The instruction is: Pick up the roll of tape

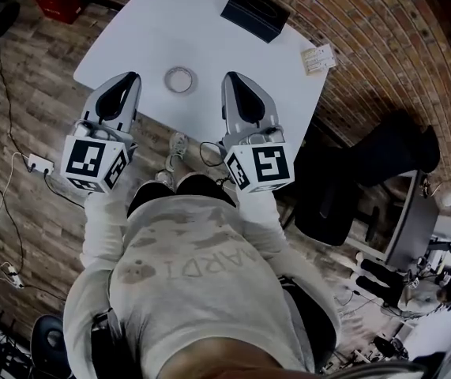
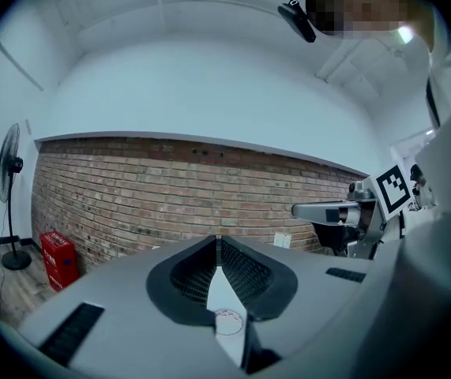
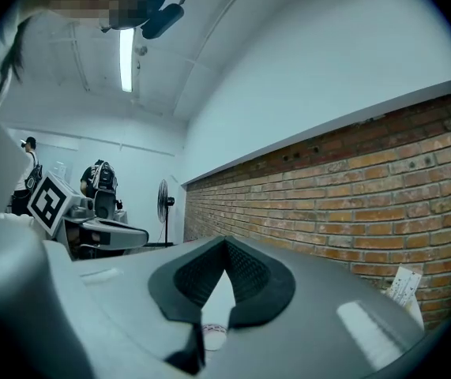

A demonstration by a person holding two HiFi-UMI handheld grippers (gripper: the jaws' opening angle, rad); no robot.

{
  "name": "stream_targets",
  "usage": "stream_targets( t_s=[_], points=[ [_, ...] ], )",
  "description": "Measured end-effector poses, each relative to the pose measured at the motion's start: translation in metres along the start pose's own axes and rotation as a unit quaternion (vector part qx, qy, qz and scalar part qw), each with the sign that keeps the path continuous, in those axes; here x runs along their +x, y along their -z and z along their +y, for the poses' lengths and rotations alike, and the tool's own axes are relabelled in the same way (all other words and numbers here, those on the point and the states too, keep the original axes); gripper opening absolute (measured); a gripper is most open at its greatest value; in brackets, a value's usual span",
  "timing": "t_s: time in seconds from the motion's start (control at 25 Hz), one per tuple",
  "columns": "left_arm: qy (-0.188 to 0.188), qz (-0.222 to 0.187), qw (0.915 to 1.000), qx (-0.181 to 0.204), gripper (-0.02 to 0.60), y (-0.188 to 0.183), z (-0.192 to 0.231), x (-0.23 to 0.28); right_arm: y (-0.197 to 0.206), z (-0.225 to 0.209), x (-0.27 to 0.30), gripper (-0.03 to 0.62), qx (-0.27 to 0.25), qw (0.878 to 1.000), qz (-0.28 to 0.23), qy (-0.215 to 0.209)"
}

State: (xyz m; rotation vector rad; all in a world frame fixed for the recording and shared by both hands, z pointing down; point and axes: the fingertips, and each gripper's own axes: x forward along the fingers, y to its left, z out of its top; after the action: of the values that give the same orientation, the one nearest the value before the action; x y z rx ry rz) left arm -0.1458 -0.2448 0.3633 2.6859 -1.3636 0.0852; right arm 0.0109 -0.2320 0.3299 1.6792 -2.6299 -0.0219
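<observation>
As seen from the head view, tabletop [image 1: 209,34]: white, set against a brick wall [image 1: 383,46].
left claw [image 1: 131,78]: clenched, tips together, empty; over near edge, just left of roll of tape [image 1: 181,79].
right claw [image 1: 231,78]: clenched likewise, empty; just right of roll of tape.
black box [image 1: 255,12]: at far edge, well apart from both claws.
roll of tape: flat on tabletop, between the two claw tips, touched by neither.
card [image 1: 318,58]: at right edge.
</observation>
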Motion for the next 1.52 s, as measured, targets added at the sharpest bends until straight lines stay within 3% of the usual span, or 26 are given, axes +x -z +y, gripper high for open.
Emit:
stream_targets(
  t_s=[0.24,0.52,1.12,1.52],
  points=[
    [0.011,0.072,0.9973,-0.009,0.017,0.042,0.023,0.049,0.022,-0.013,0.035,0.011,0.011,1.000,0.024,-0.008],
    [0.035,0.161,0.9862,-0.014,0.080,0.099,0.035,0.102,0.045,-0.034,0.067,0.011,0.027,0.998,0.052,-0.007],
    [0.059,0.329,0.9427,-0.001,0.120,0.212,0.038,0.167,0.087,-0.067,0.113,0.011,0.057,0.994,0.096,-0.014],
    [0.062,0.388,0.9195,0.005,0.123,0.258,0.037,0.181,0.104,-0.081,0.127,0.011,0.075,0.991,0.110,-0.016]
  ],
)
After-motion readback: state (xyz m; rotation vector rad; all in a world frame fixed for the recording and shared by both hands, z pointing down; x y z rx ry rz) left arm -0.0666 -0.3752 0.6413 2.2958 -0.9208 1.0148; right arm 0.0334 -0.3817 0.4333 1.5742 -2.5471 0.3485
